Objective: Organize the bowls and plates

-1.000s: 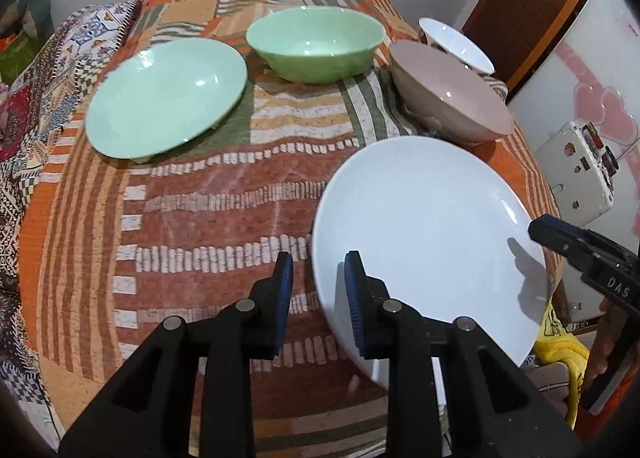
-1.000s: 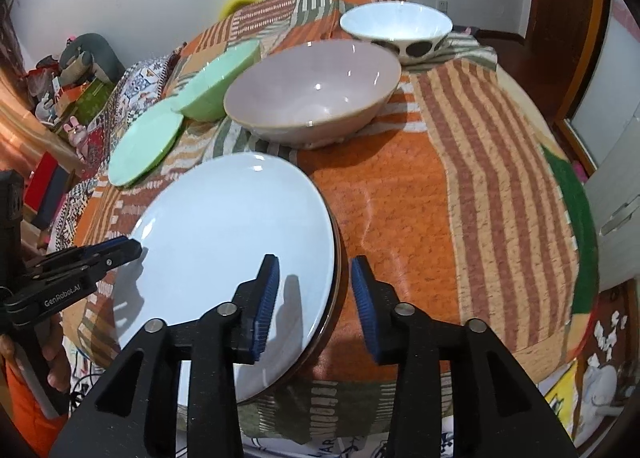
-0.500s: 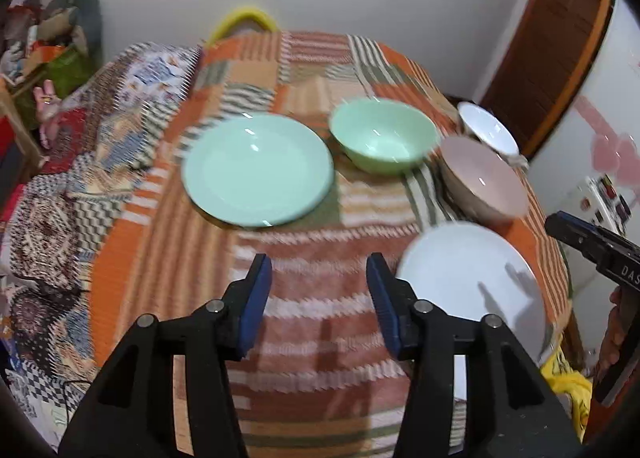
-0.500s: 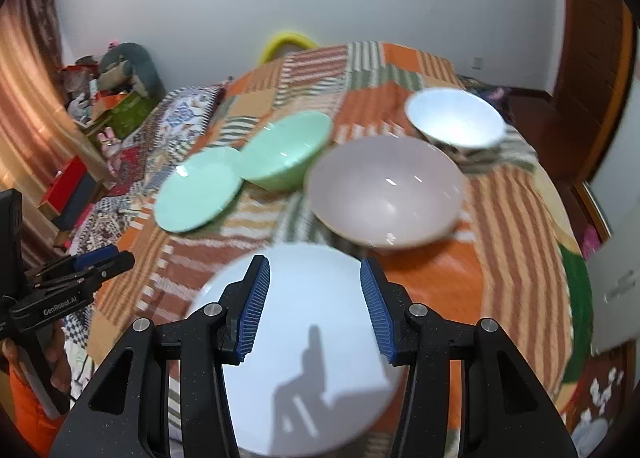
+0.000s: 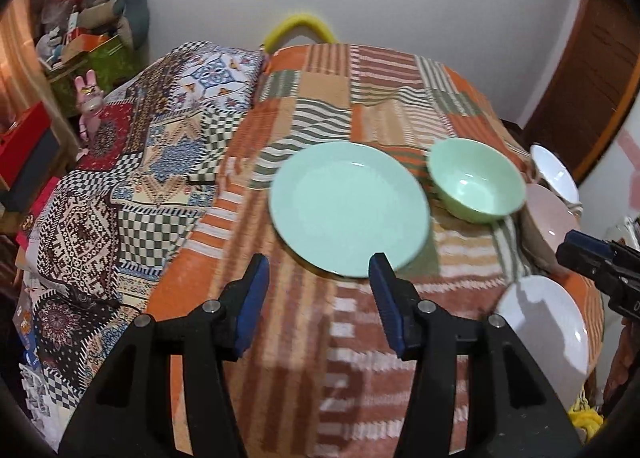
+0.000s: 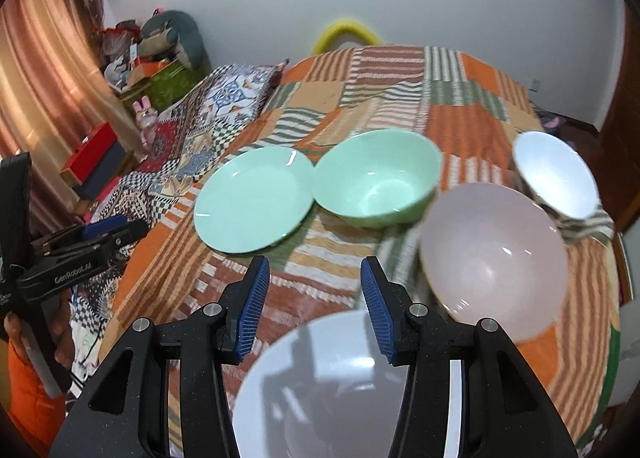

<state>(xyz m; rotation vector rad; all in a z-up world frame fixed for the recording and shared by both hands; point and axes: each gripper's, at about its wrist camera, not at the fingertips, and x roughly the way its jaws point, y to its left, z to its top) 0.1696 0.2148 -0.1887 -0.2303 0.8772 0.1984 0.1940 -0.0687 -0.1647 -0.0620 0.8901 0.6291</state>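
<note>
Bowls [image 6: 376, 178] w/ nothing inside

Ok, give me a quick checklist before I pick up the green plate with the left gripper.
1. Left gripper open: ok.
2. Left gripper empty: ok.
3. Green plate flat on the cloth, nothing on it: ok.
4. Plate's near rim between the fingers: not ok, it sits further on.
5. Green bowl clear of the plate: cannot tell, the rims look very close.
6. Right gripper open, holding nothing: ok.
</note>
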